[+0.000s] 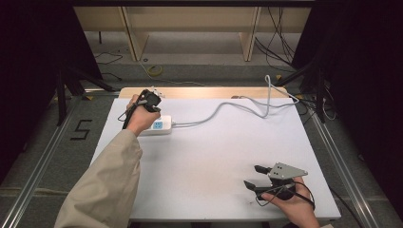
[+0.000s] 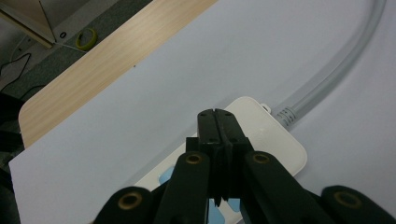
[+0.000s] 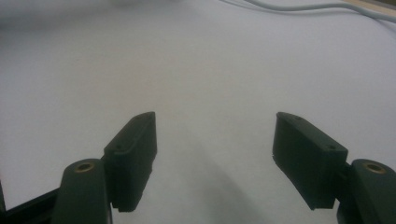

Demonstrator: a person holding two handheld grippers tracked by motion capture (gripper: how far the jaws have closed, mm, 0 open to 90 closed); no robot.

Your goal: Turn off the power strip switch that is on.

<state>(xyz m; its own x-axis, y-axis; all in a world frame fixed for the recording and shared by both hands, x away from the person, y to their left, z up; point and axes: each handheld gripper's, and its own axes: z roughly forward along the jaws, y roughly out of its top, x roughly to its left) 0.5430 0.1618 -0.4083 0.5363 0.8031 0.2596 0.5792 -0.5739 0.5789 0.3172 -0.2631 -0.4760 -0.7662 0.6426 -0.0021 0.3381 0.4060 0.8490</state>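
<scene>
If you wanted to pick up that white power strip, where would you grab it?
Probably across its two long sides, coming straight down from above with jaws spread. The power strip lies flat on the table, so its top is too broad to pinch. Grip the middle or the end away from the cable, which leaves one short end and would get in the way.
</scene>
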